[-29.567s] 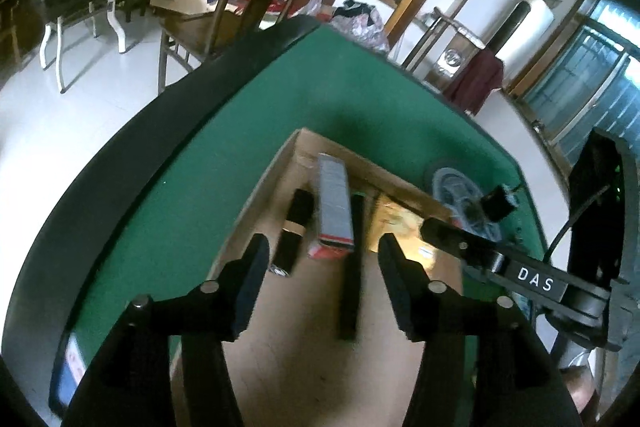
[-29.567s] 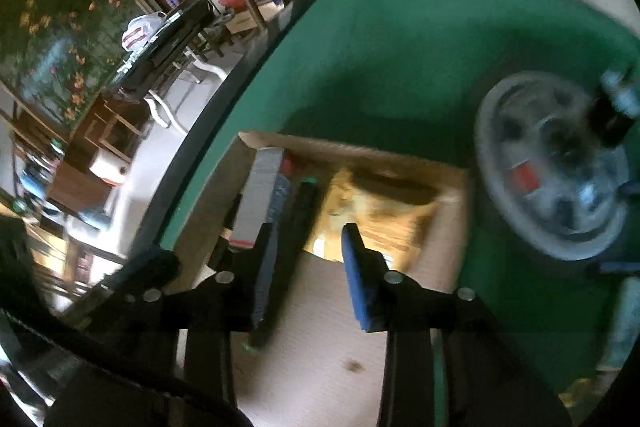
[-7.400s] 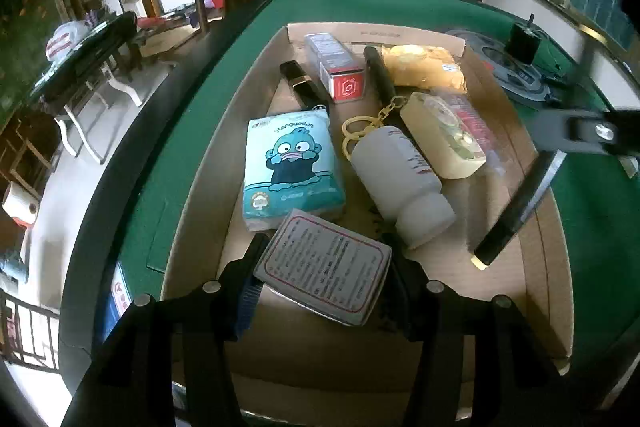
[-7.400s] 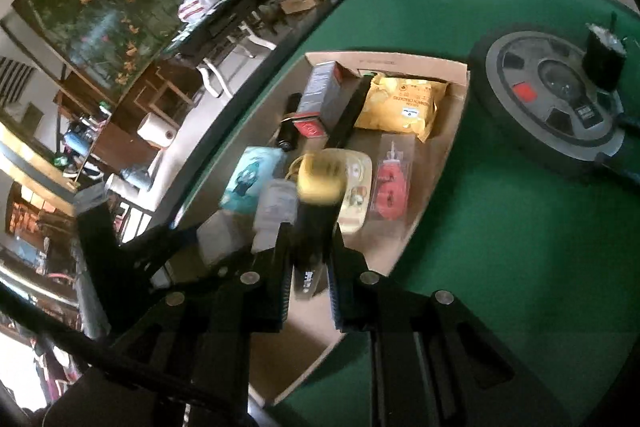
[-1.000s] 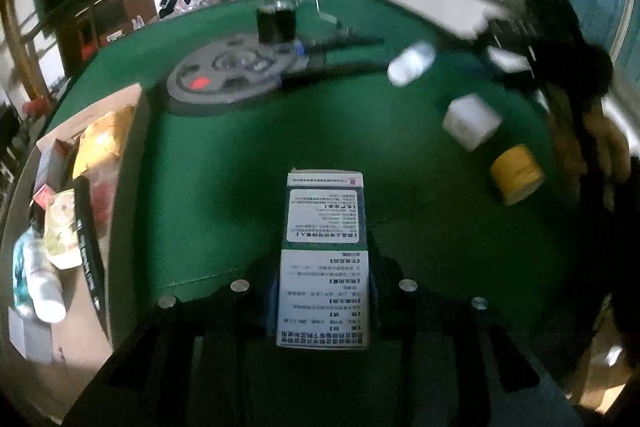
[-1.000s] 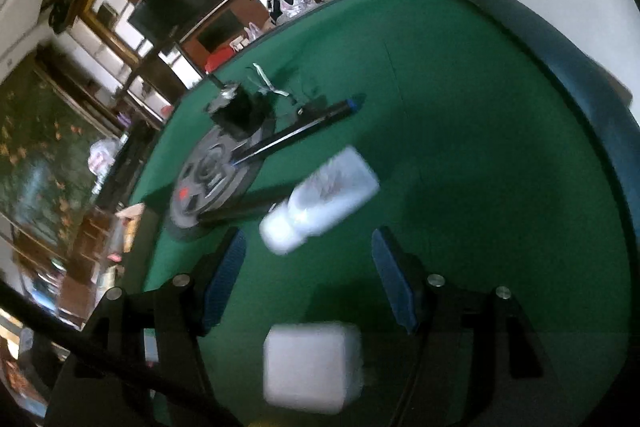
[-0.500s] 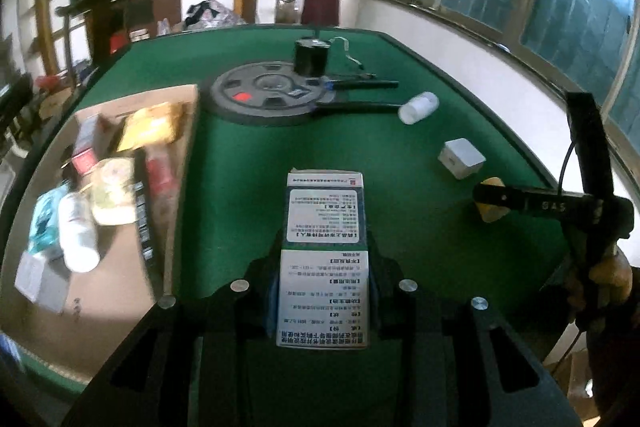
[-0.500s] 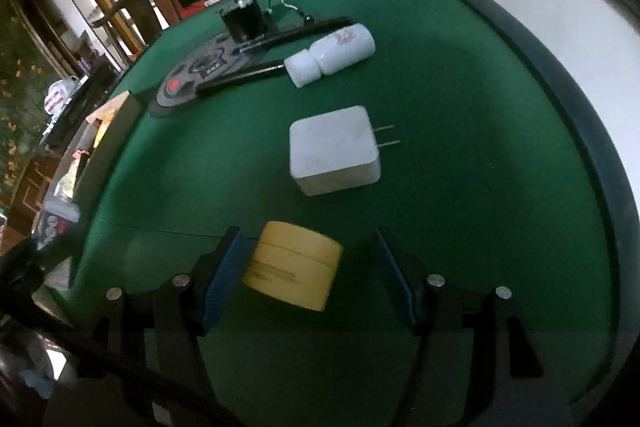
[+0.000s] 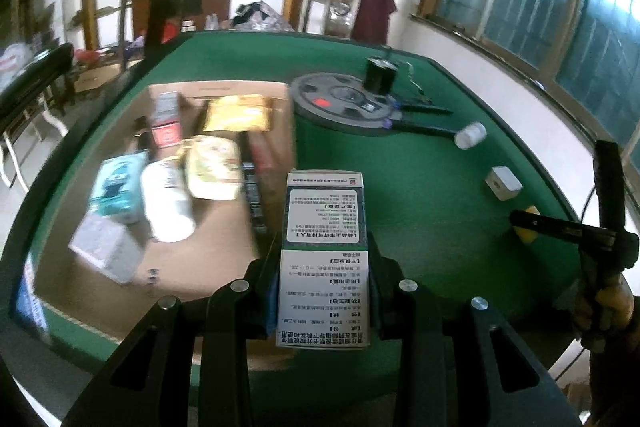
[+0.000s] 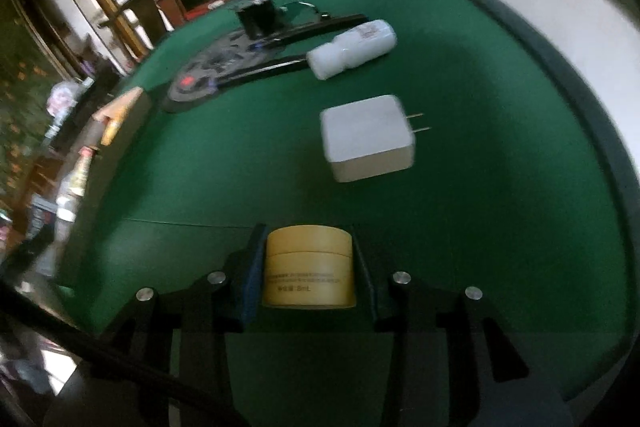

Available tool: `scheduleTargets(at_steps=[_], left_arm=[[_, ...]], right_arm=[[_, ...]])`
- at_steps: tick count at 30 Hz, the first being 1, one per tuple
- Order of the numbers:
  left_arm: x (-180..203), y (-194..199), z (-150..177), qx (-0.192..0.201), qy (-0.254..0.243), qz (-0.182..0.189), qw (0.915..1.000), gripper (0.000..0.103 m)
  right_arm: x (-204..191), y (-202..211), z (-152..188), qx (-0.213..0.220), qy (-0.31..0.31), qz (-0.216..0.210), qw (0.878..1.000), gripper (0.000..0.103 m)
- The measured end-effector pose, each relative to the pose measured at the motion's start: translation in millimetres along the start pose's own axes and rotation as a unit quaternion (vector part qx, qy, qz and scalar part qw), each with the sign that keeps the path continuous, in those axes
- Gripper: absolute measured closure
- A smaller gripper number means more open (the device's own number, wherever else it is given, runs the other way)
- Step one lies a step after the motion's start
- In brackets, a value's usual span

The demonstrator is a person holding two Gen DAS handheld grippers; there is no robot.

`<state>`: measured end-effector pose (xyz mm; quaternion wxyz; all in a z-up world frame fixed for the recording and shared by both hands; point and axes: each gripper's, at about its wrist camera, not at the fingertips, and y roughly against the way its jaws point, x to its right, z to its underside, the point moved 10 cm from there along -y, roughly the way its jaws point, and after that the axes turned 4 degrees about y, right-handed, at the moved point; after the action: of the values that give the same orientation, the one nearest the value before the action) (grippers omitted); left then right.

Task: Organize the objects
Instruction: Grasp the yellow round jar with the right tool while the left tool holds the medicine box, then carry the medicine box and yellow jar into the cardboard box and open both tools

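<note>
My left gripper [image 9: 324, 263] is shut on a green-and-white medicine box [image 9: 324, 259], held above the right edge of the cardboard tray [image 9: 192, 279]. The tray holds several items, among them a white bottle [image 9: 166, 201] and a yellow packet [image 9: 236, 113]. My right gripper [image 10: 308, 267] has its pads against both sides of a small yellow jar [image 10: 308, 267] on the green table. The right gripper also shows in the left wrist view [image 9: 532, 223]. A white charger [image 10: 366, 139] and a small white bottle [image 10: 352, 49] lie beyond the jar.
A round grey weight plate [image 9: 340, 101] with a black motor [image 9: 380, 75] and black rods sits at the back of the table. The table's black rim [image 10: 592, 99] curves close on the right. Chairs and shelves stand behind the table.
My left gripper has swung left with the box, so the tray is now more central. My right gripper has closed in on the yellow jar, and its jaws now touch it.
</note>
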<state>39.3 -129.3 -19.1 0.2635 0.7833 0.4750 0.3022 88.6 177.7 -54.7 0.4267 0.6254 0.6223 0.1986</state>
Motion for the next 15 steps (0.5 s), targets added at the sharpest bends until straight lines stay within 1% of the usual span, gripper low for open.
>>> scheduleTargets(at_steps=[3, 6, 7, 9, 11, 15], left_arm=[[-26, 11, -2, 0.010, 0.021, -0.014, 0.9996, 0.073], [-54, 19, -3, 0.017, 0.046, -0.032, 0.9983, 0.073], [-62, 20, -3, 0.017, 0.053, -0.038, 0.9977, 0.073], [-80, 20, -1, 0.015, 0.069, -0.053, 0.9961, 0.073], [-90, 19, 3, 0.009, 0.080, -0.057, 0.9951, 0.073], [-101, 14, 13, -0.005, 0.083, -0.063, 0.9945, 0.073]], right_arm=[[-22, 4, -5, 0.003, -0.012, -0.047, 0.999, 0.066], [-56, 9, -15, 0.004, -0.007, -0.105, 0.994, 0.066], [-67, 10, -18, 0.003, -0.003, -0.119, 0.993, 0.066], [-97, 12, -25, -0.002, 0.011, -0.150, 0.989, 0.066], [-125, 11, -29, -0.009, 0.026, -0.176, 0.984, 0.066], [-188, -1, -29, -0.038, 0.061, -0.220, 0.973, 0.065]])
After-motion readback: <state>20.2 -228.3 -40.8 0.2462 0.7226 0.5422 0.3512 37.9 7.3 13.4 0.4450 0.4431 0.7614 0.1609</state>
